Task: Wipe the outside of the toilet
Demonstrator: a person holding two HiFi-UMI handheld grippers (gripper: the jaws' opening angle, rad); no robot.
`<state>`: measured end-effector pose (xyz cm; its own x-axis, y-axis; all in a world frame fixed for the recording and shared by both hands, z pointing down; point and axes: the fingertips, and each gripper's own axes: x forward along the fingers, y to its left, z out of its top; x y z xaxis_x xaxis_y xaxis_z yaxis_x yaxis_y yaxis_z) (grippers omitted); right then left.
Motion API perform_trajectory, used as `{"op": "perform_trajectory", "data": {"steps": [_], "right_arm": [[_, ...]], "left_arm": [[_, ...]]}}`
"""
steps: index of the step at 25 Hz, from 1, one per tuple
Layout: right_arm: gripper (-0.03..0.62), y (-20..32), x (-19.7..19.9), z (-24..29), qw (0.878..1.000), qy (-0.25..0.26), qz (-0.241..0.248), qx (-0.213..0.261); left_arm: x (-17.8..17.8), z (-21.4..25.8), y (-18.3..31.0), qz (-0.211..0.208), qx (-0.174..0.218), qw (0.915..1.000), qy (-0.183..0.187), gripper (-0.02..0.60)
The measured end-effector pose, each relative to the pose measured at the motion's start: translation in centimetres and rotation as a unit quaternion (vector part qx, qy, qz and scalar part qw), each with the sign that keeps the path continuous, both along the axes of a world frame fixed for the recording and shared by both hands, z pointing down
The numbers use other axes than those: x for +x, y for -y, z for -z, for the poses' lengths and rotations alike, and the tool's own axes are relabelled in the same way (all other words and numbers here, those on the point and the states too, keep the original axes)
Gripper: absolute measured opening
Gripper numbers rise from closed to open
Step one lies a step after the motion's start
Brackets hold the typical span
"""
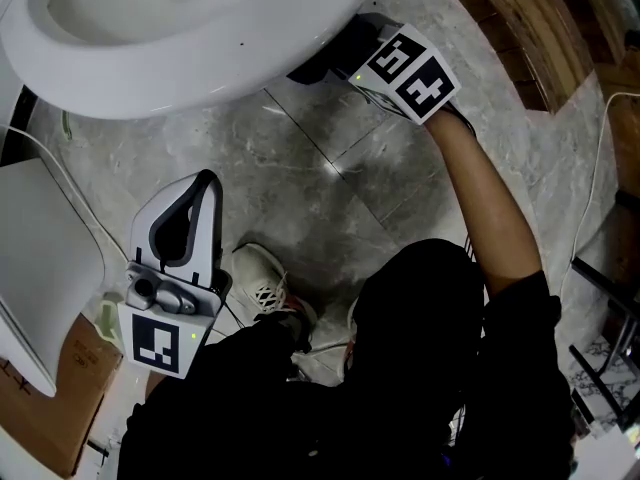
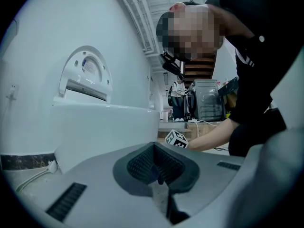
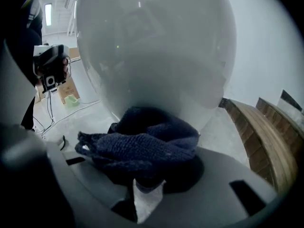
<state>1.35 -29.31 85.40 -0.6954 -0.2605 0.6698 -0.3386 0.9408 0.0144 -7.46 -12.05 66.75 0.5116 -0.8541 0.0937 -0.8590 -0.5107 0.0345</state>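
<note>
Toilet: the white toilet point(image 1: 150, 58) filled the 11 o'clock part of the head view. Its rounded outer shell bulged out over the marble floor point(image 1: 330, 188).
Right claw: the right claw point(image 3: 148, 177) was clamped on a dark blue cloth point(image 3: 142, 144). Most of the cloth was bunched ahead of the tips, so fabric rather than plastic would meet the porcelain.
Cloth position: it sat low against the bowl's outer curve at 1 o'clock in the head view, tucked under the overhang. From the right gripper view I could not tell whether it was pressed on or just short of the surface.
Reach: the arm was stretched forward and down, probably because the underside can only be reached from a low angle.
Left claw: the left claw point(image 2: 156, 169) had its jaws together with nothing between them.
Left claw position: it hung at 8 o'clock in the head view, well apart from the bowl, likely parked clear of the wiping arm.
Stage: wiping looked under way on the lower front shell, judging by where the cloth was.
Surroundings: a white shoe point(image 1: 262, 280) stood at 6 o'clock, and a cardboard box point(image 1: 70, 388) lay at 8 o'clock.
</note>
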Motion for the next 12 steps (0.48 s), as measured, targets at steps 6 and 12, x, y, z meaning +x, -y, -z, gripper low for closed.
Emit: {"op": "perform_trajectory", "data": {"steps": [6,12], "right_arm": [[0.114,0.4,-0.5,-2.9,1.000,-0.012,-0.007,0.004],[0.114,1.0,-0.9,-5.6,0.999,-0.030,-0.018,-0.010]], "left_arm": [[-0.1,-0.1,0.0,0.003,-0.002,1.0000,-0.003,0.011],[-0.5,0.0,-0.2,0.005,-0.009,0.9999,-0.008,0.011]]}}
